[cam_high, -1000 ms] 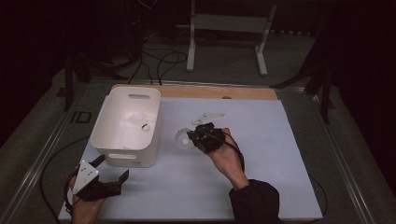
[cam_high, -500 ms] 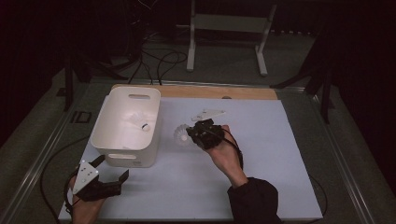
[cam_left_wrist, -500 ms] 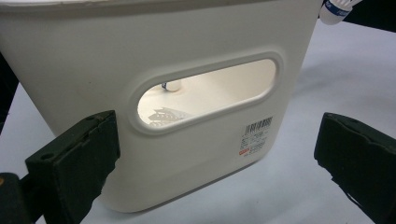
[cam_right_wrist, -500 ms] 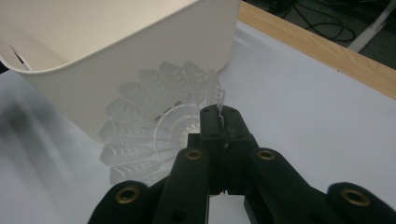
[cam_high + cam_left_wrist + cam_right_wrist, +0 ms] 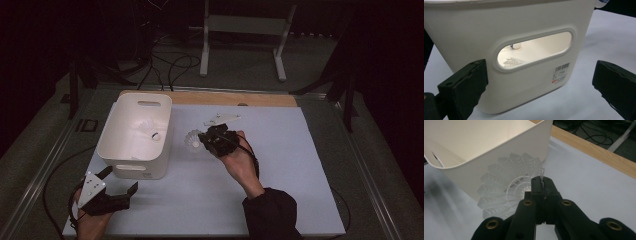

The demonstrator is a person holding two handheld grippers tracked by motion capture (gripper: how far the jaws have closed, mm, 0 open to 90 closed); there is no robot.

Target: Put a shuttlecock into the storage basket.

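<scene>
A white plastic shuttlecock (image 5: 192, 141) (image 5: 506, 187) hangs just right of the white bin (image 5: 116, 145) (image 5: 499, 152), its skirt close to the bin's wall. My right gripper (image 5: 204, 141) (image 5: 542, 183) is shut on the rim of its skirt. Another shuttlecock (image 5: 148, 131) lies inside the bin and shows through the handle slot (image 5: 534, 51). My left gripper (image 5: 121, 179) (image 5: 539, 85) stands open at the table's near left, facing the bin's (image 5: 506, 22) near wall with nothing between its pads.
The bin stands on a pale sheet (image 5: 280, 165) that covers the table. A wooden strip (image 5: 225, 98) runs along the far edge. Beyond it on the floor are a white stand (image 5: 242, 37) and cables (image 5: 170, 62).
The right gripper with the shuttlecock has shifted a little up the picture, beside the bin. The left gripper has stayed where it was.
</scene>
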